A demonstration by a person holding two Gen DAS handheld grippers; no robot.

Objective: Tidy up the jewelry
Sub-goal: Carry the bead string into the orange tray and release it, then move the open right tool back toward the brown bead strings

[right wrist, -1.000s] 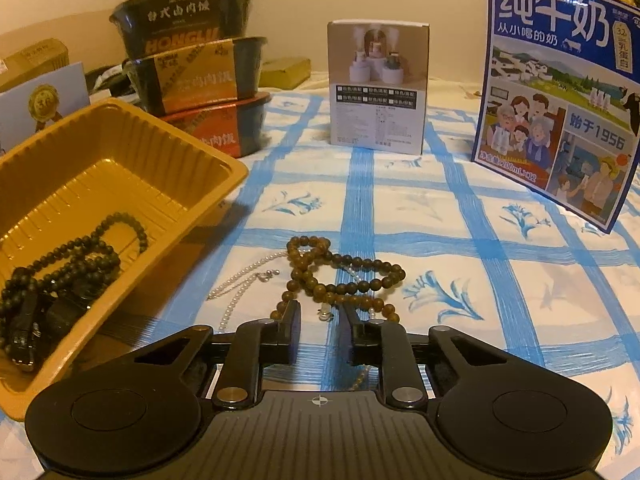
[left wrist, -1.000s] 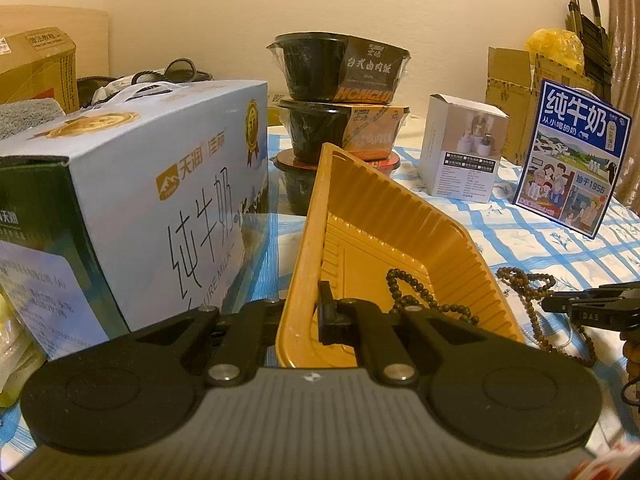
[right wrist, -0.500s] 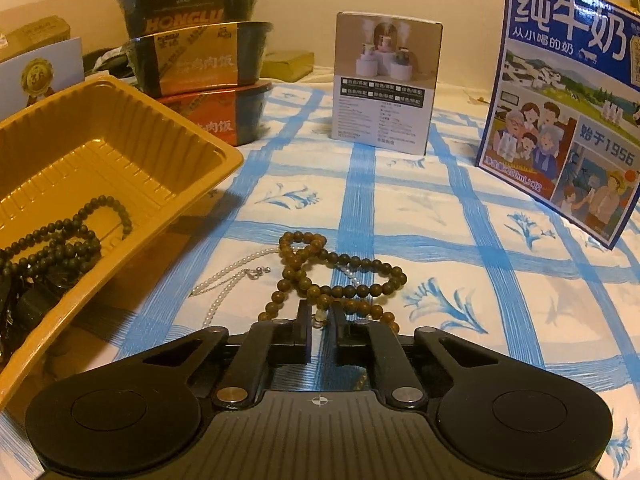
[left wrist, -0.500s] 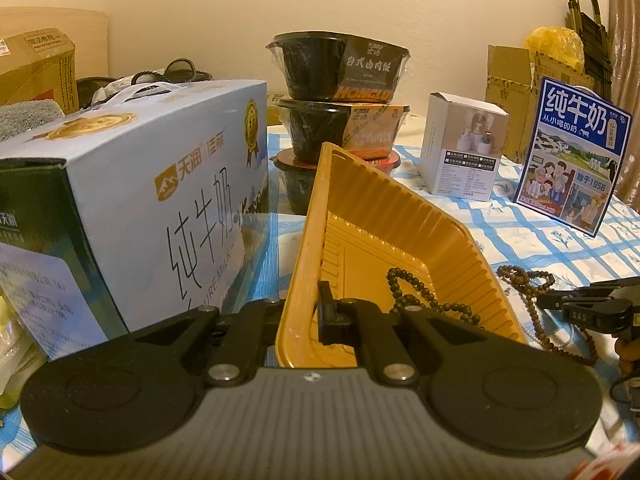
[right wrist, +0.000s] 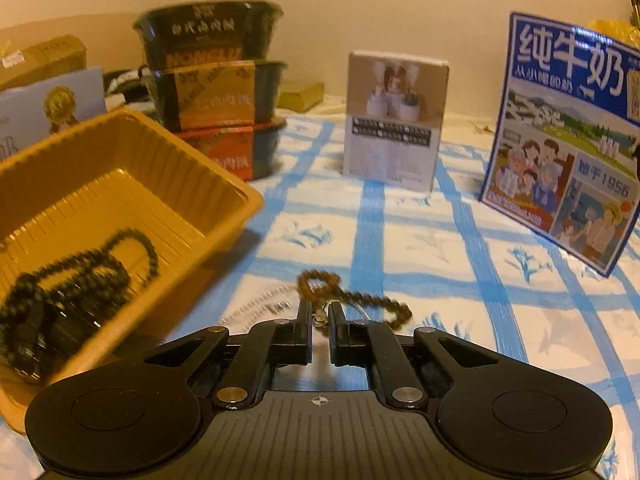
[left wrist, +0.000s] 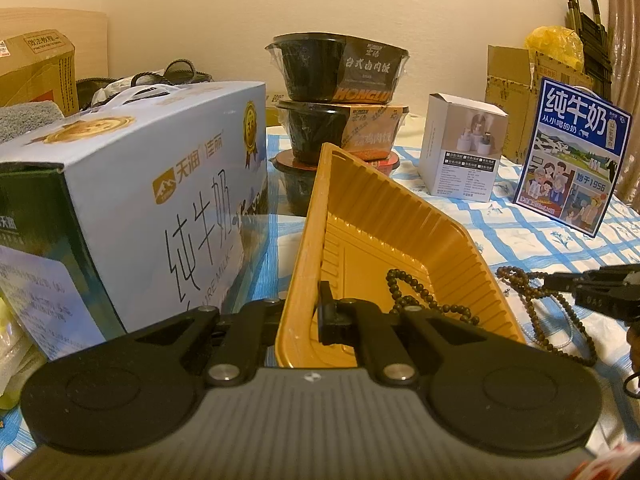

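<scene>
My left gripper (left wrist: 308,312) is shut on the near rim of the orange plastic tray (left wrist: 400,236), which holds a dark bead necklace (left wrist: 416,296). The tray (right wrist: 120,184) and the dark necklace (right wrist: 80,272) also show in the right wrist view. My right gripper (right wrist: 320,312) is shut on the brown bead necklace (right wrist: 352,296), which lies on the blue checked cloth to the right of the tray. It also shows in the left wrist view (left wrist: 560,312), where the right gripper (left wrist: 568,284) enters from the right. A thin pearl chain (right wrist: 256,304) lies beside the brown beads.
A large white milk carton box (left wrist: 132,200) stands left of the tray. Three stacked black food bowls (right wrist: 216,92) stand behind it. A small white box (right wrist: 396,120) and a blue milk carton (right wrist: 568,140) stand at the back right on the cloth.
My right gripper has closed its fingers on the brown bead necklace and moved forward over it. The left gripper and the tray have stayed put.
</scene>
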